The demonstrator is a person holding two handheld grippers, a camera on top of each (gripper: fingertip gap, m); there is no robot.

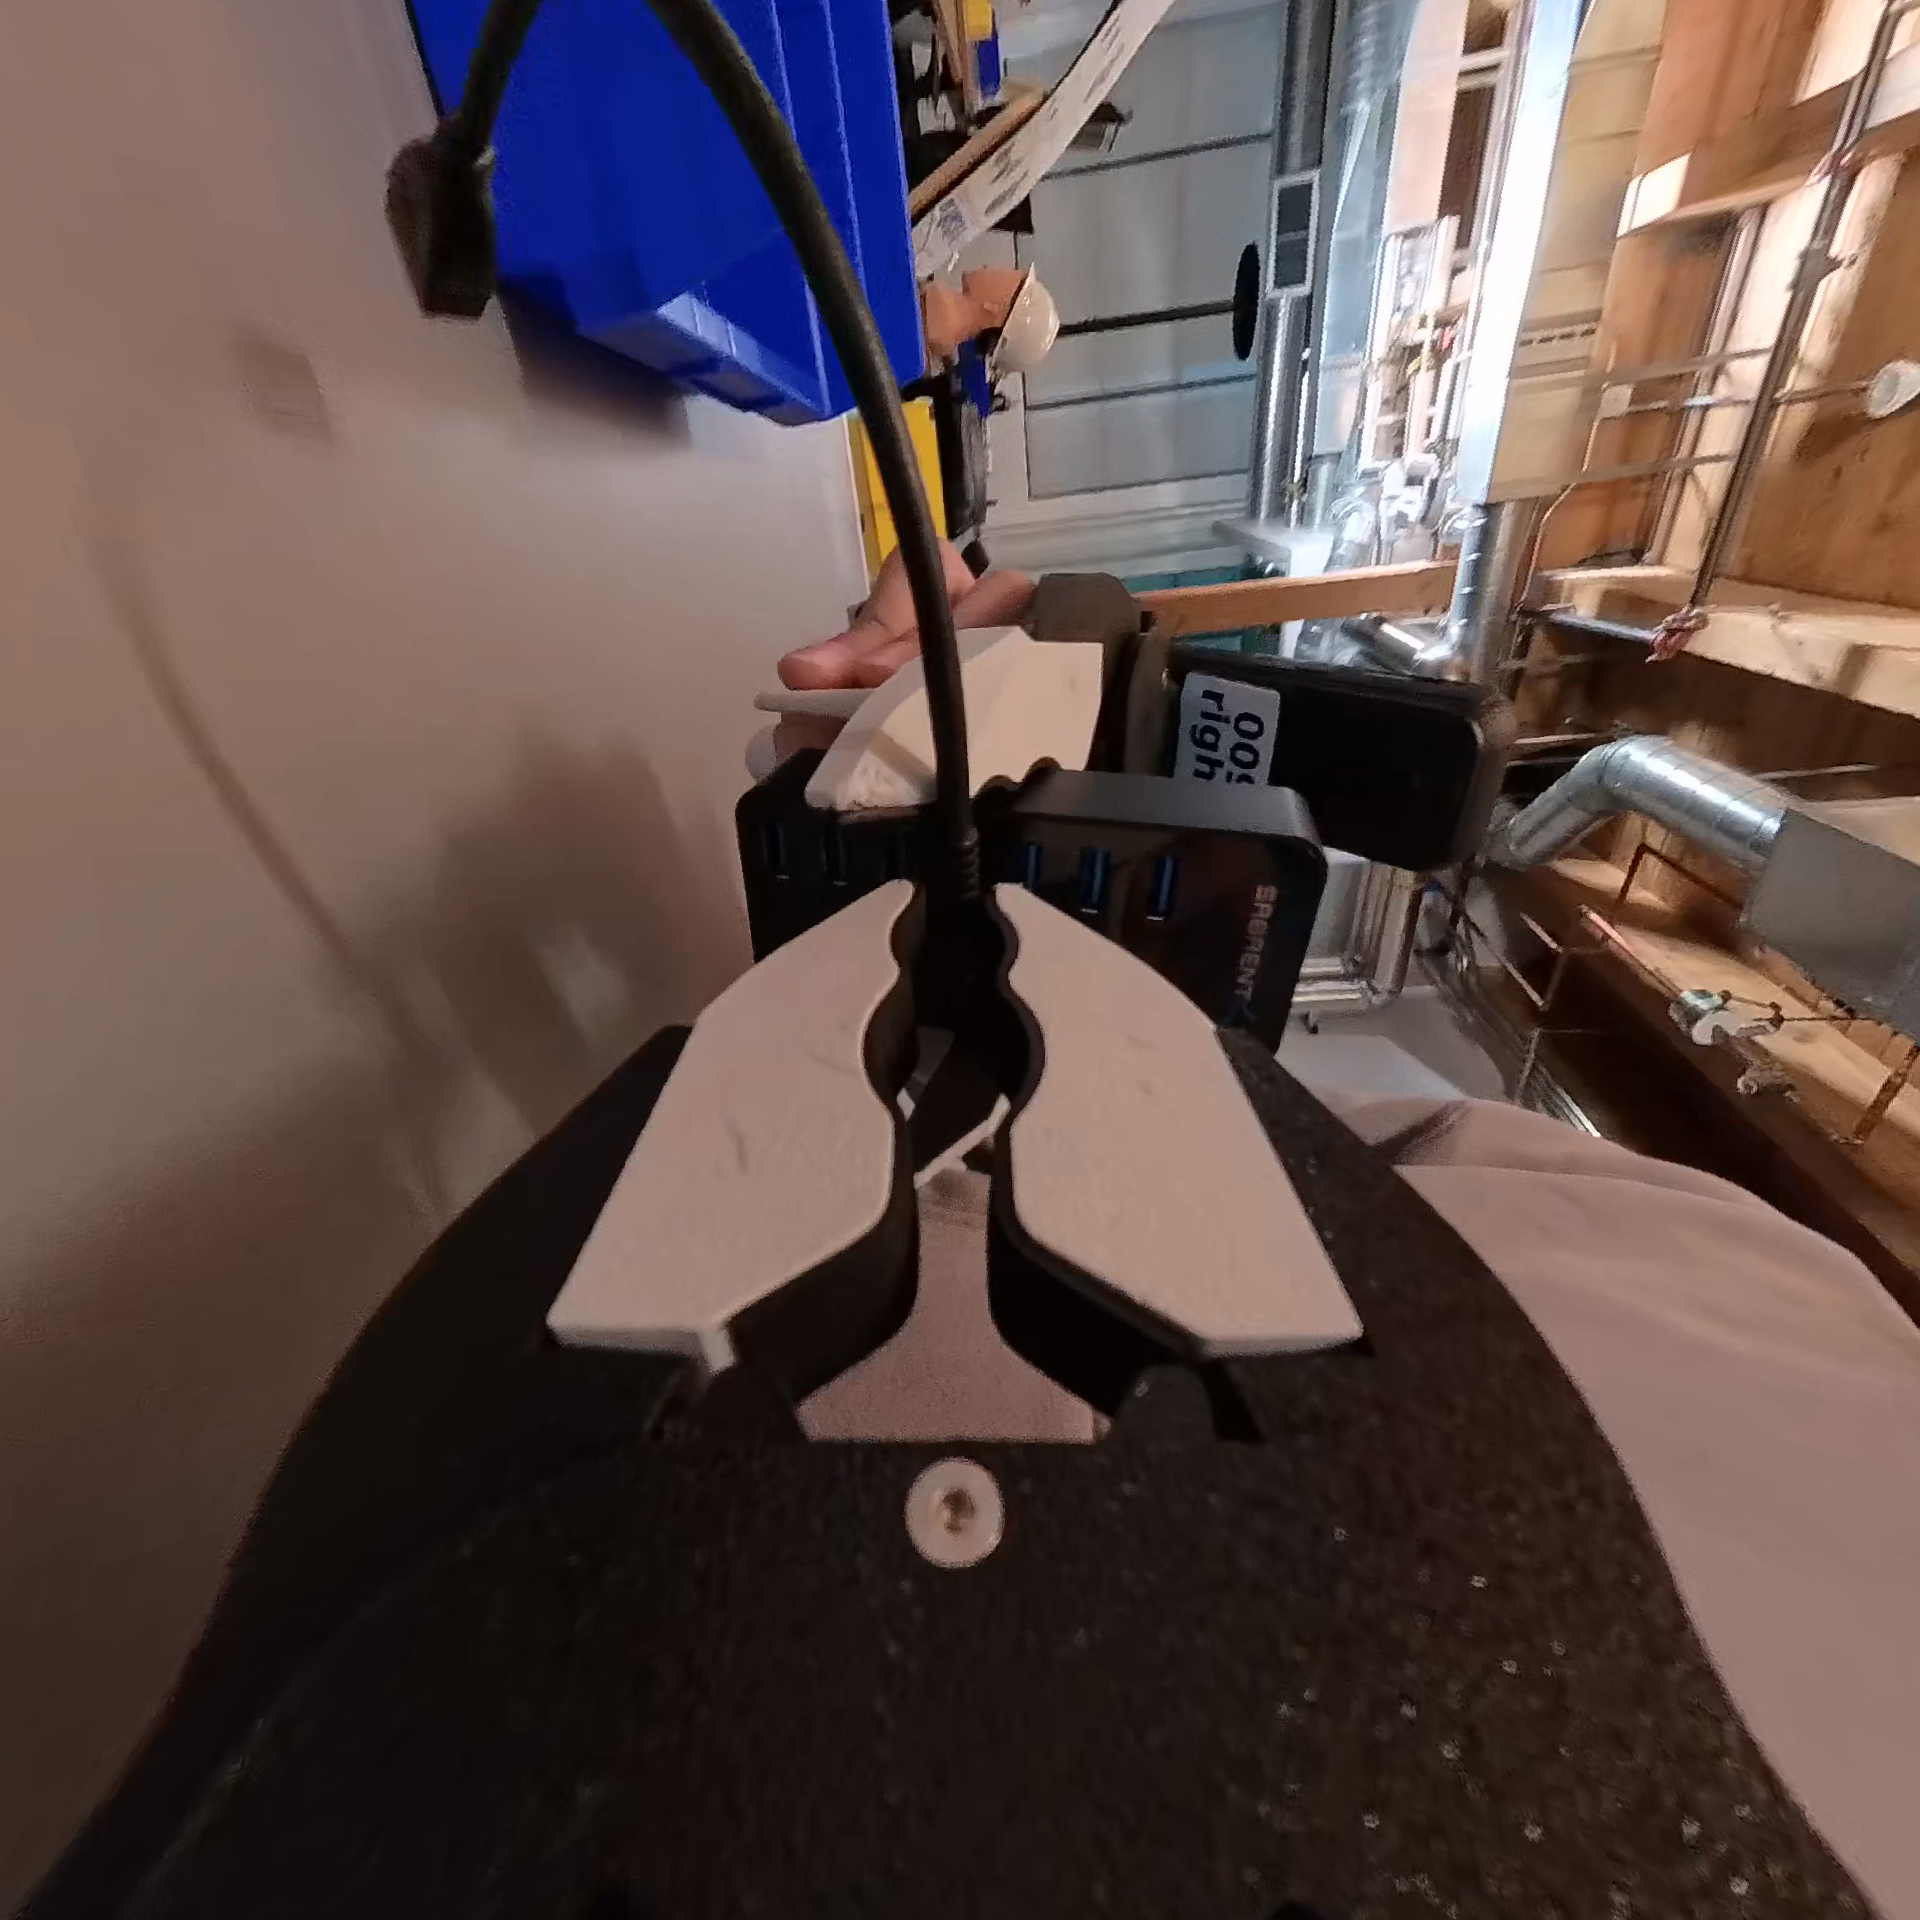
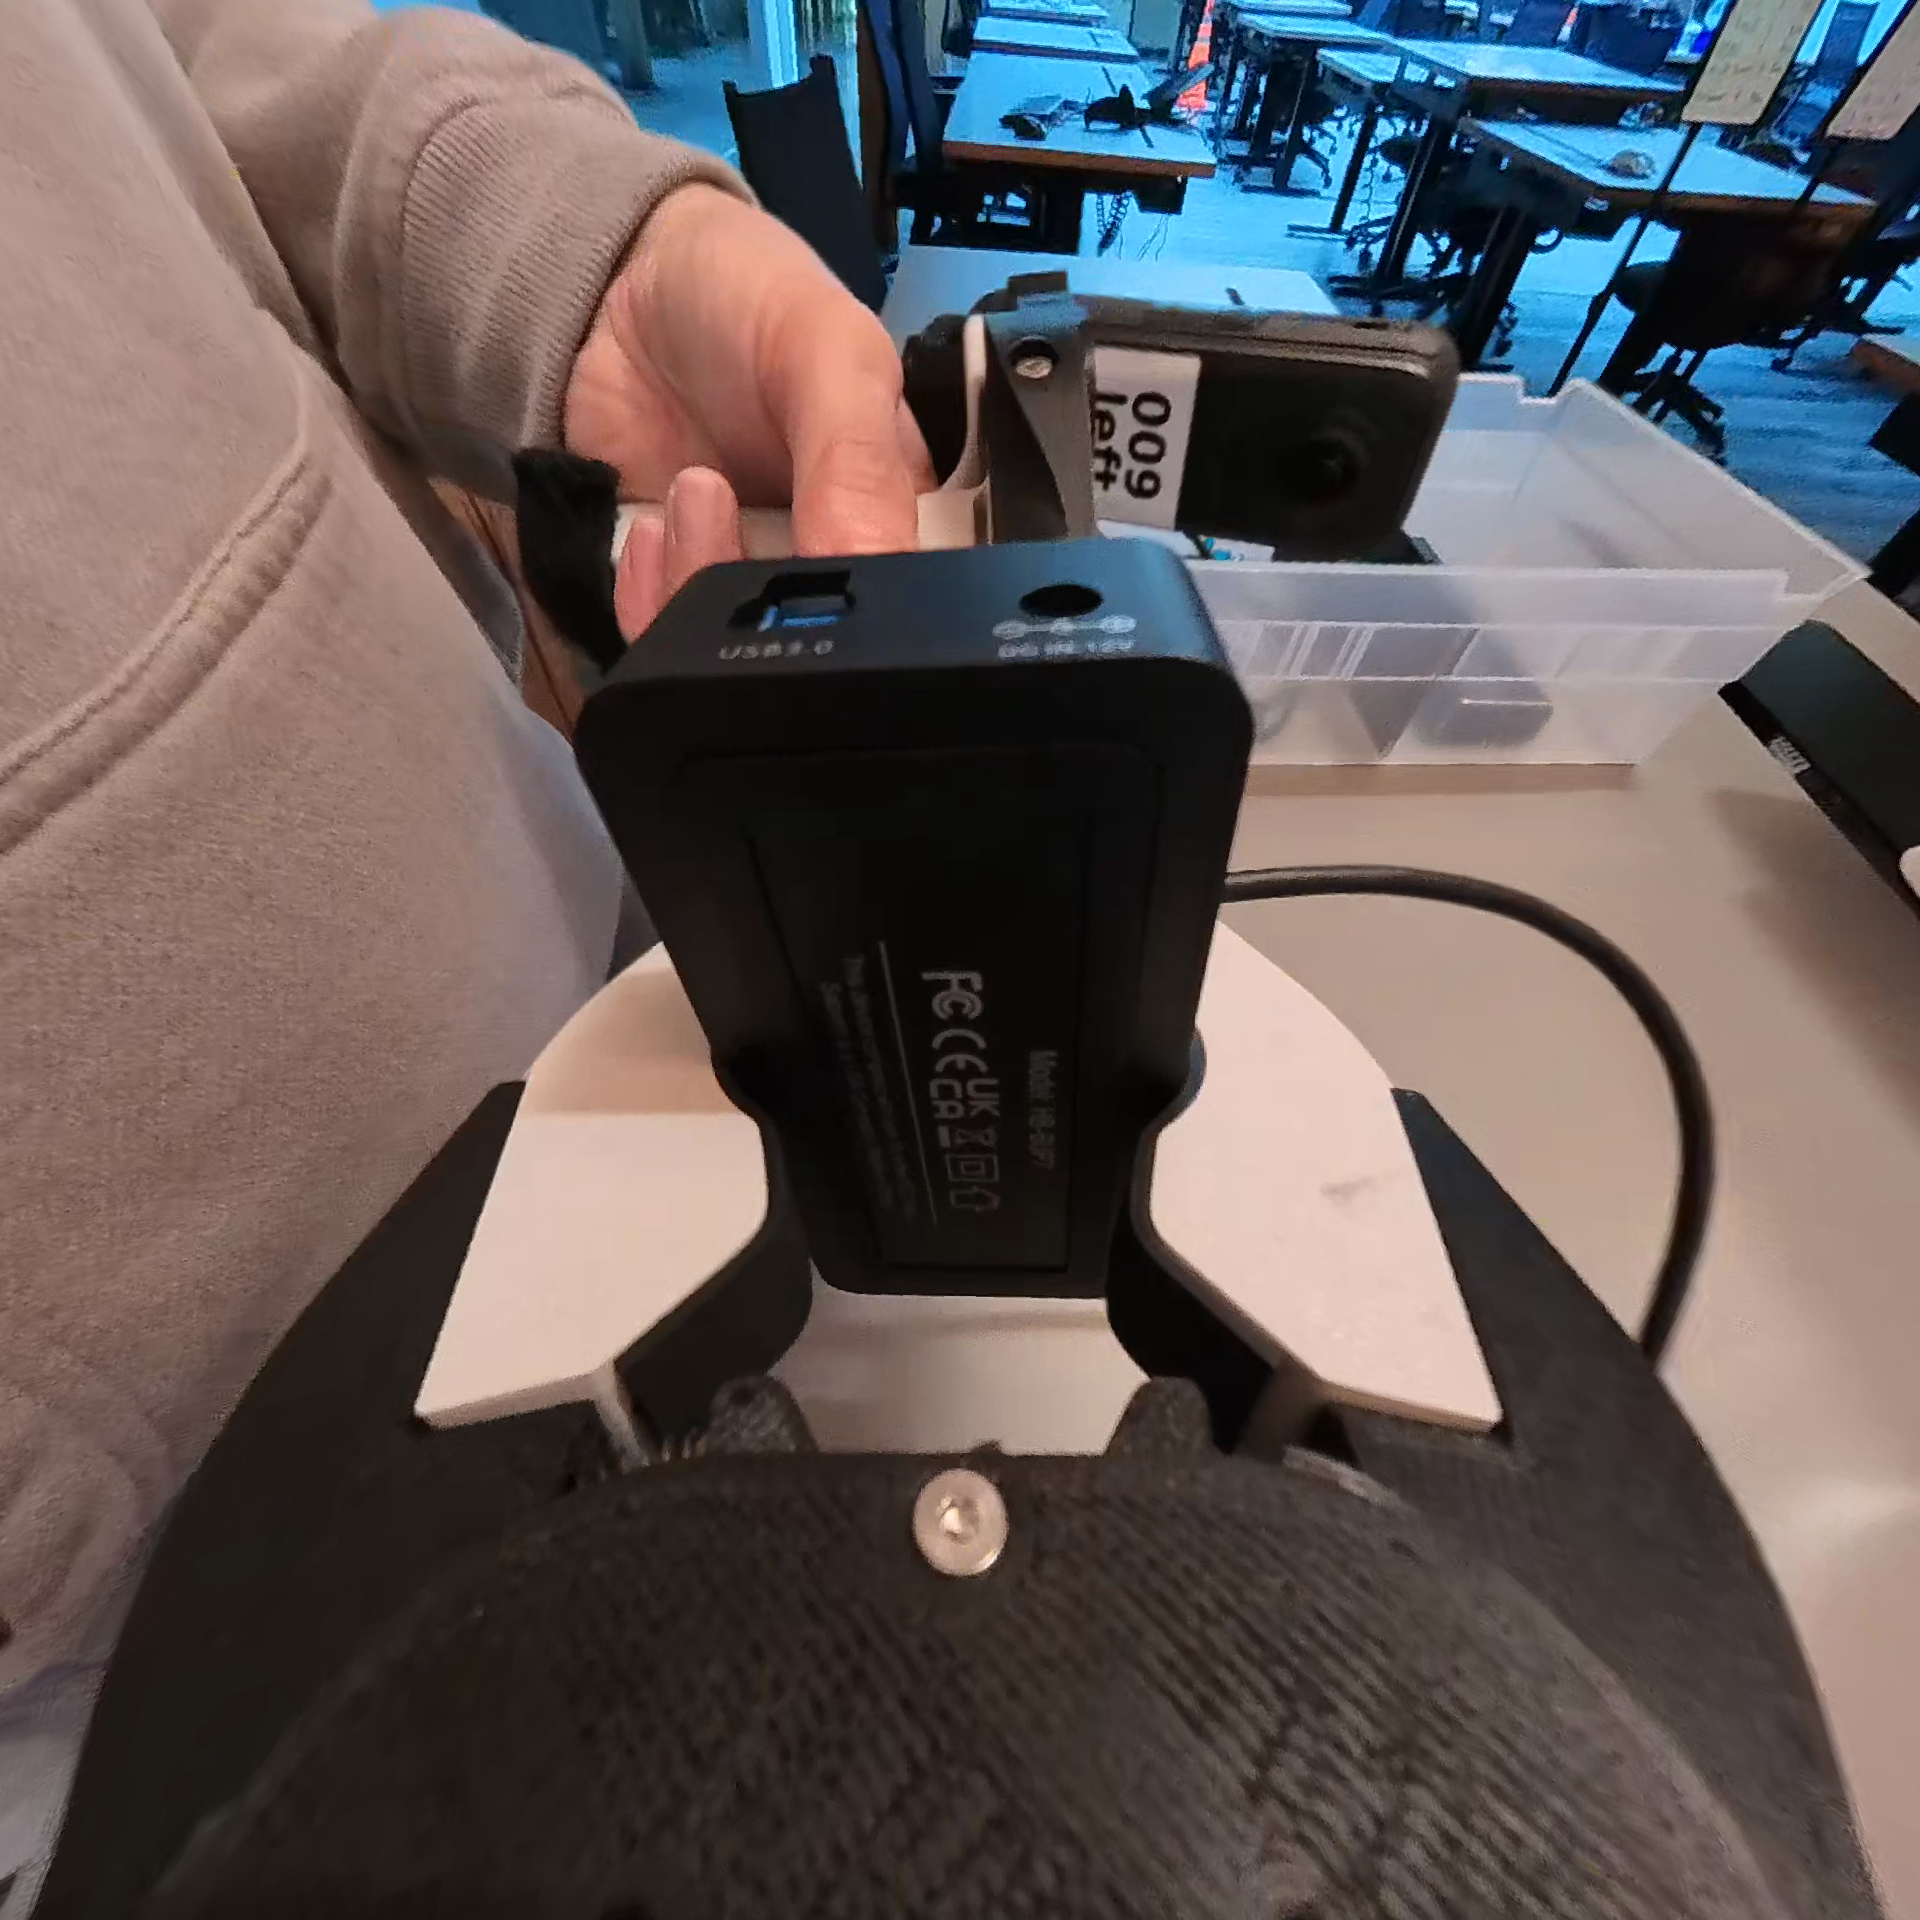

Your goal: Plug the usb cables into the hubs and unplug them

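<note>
In the left wrist view my left gripper (image 1: pixel 956 906) is shut on the black plug body of a USB cable (image 1: pixel 883 395). The cable arcs up and ends in a loose black connector (image 1: pixel 442 234). Just beyond stands the black hub (image 1: pixel 1195 883), its row of blue ports facing me. The plug is not in a port. In the right wrist view my right gripper (image 2: pixel 956 1070) is shut on that hub (image 2: pixel 914 810), its underside up and lifted off the table. The left gripper (image 2: pixel 987 457) and the hand holding it are behind the hub.
A blue bin (image 1: pixel 665 187) stands on the white table (image 1: pixel 312 727). In the right wrist view a clear compartment tray (image 2: pixel 1558 623) sits behind the hub, a black cable (image 2: pixel 1621 987) loops on the table at right, and a black box (image 2: pixel 1829 748) lies at the right edge.
</note>
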